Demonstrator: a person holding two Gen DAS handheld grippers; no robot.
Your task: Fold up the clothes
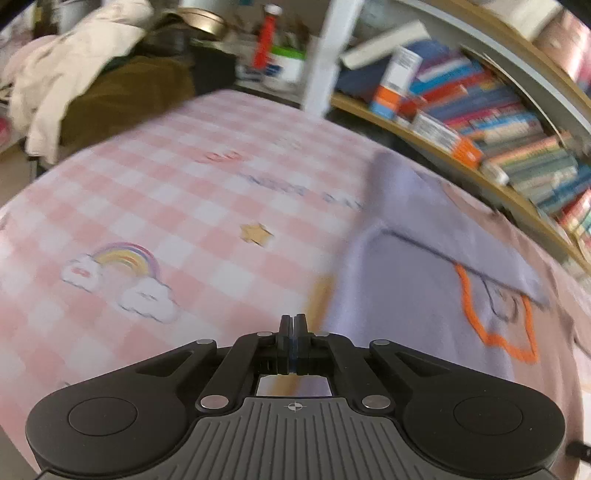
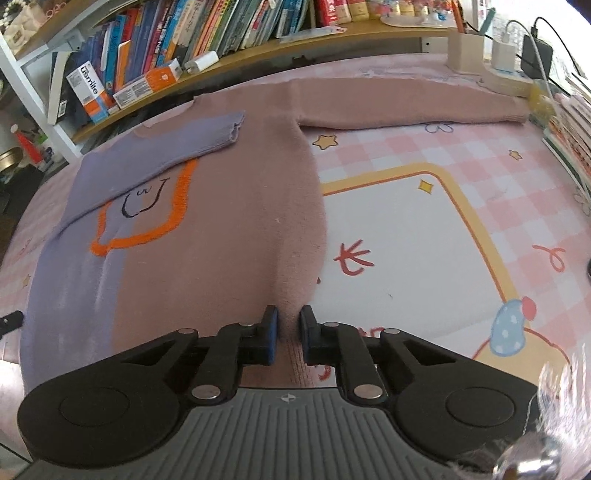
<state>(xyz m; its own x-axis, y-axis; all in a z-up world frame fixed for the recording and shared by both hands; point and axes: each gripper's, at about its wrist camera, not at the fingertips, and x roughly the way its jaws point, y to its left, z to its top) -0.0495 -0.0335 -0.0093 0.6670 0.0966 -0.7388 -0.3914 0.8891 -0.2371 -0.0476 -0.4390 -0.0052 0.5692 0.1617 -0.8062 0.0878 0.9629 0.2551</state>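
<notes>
1. The pink-and-lilac knitted sweater with an orange outline (image 2: 221, 221) lies flat on the pink checked table cover (image 2: 498, 229); its lilac sleeve (image 2: 177, 144) is folded across the chest.
2. The right gripper (image 2: 288, 332) straddles the raised hem with jaws parted.
3. The left gripper (image 1: 293, 332) is clenched, empty, over bare cover.
4. A wooden shelf of books (image 2: 207, 33) borders the far edge.

Sweater (image 2: 229, 221) on checked tablecloth (image 2: 498, 229)
</notes>
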